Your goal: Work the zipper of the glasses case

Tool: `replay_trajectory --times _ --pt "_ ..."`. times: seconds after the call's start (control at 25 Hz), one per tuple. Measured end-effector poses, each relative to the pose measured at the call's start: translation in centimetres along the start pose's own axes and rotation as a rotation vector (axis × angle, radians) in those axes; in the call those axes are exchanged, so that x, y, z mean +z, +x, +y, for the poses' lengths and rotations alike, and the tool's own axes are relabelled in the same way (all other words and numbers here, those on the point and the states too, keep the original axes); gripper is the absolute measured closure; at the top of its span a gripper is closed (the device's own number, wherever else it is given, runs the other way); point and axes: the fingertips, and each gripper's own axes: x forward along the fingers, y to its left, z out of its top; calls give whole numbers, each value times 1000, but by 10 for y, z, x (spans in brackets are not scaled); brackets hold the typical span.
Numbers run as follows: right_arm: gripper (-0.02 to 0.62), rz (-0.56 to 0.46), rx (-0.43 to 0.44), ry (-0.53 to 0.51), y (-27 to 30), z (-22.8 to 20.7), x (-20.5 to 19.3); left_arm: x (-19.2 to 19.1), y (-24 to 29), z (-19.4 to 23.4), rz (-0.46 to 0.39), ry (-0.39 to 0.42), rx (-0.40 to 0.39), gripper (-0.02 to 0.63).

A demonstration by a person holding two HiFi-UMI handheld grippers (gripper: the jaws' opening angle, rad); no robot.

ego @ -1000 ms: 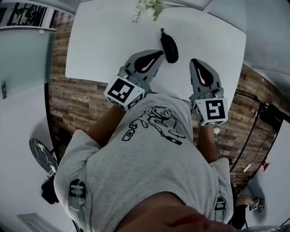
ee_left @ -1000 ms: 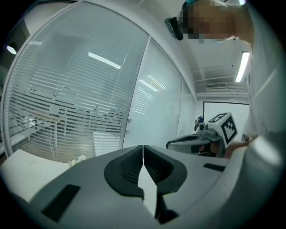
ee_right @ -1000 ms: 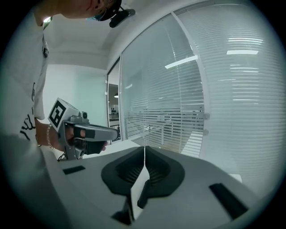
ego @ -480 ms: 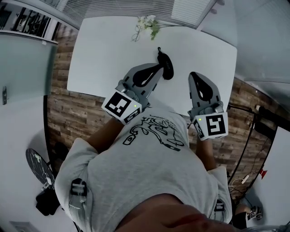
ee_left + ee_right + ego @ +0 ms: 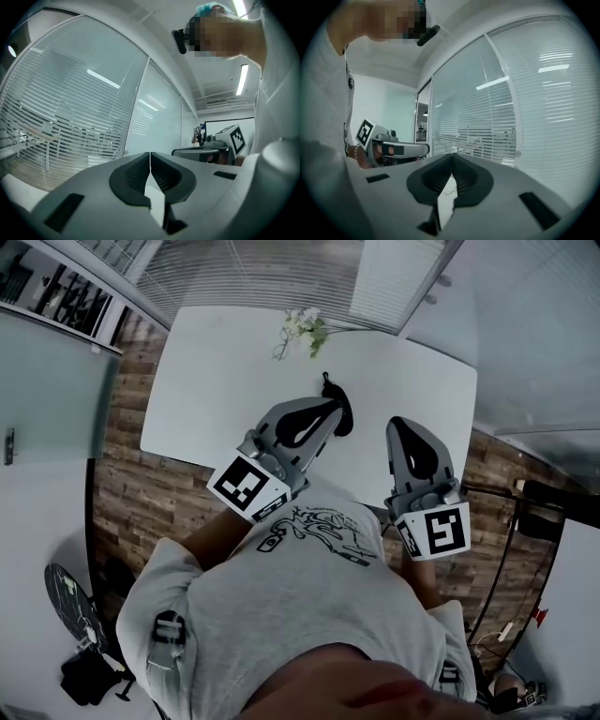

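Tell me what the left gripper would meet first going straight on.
Likely the glasses case, just beyond the shut left gripper in the head view; height is unclear, so it may pass above.

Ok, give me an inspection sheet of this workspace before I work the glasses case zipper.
Surface: white rectangular table, mostly bare.
Job's things: black oval zip glasses case lying on the table, partly hidden by the left tongs; zipper state too small to tell.
Clutter: green-and-white flower sprig at the far edge.
Grippers: left tongs shut, empty, tip at the case, contact unclear; right tongs shut, empty, beside it.
Cables: thin black cables over the floor at right, off the table.
Surroundings: wood-plank floor, slatted window blinds.
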Motion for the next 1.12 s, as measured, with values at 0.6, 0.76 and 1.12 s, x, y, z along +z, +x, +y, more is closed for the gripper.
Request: replay_trajectory --times 0.6,0.76,1.12 --pt "589 -17 -2 -6 -5 8 12 6 -8 -6 -5 -3 7 584" --pt "589 -22 -5 -7 -8 7 16 10 -8 -8 -17 11 4 584" --pt "589 -14 -10 -5 -8 8 13 5 -8 -7 -8 7 -2 584"
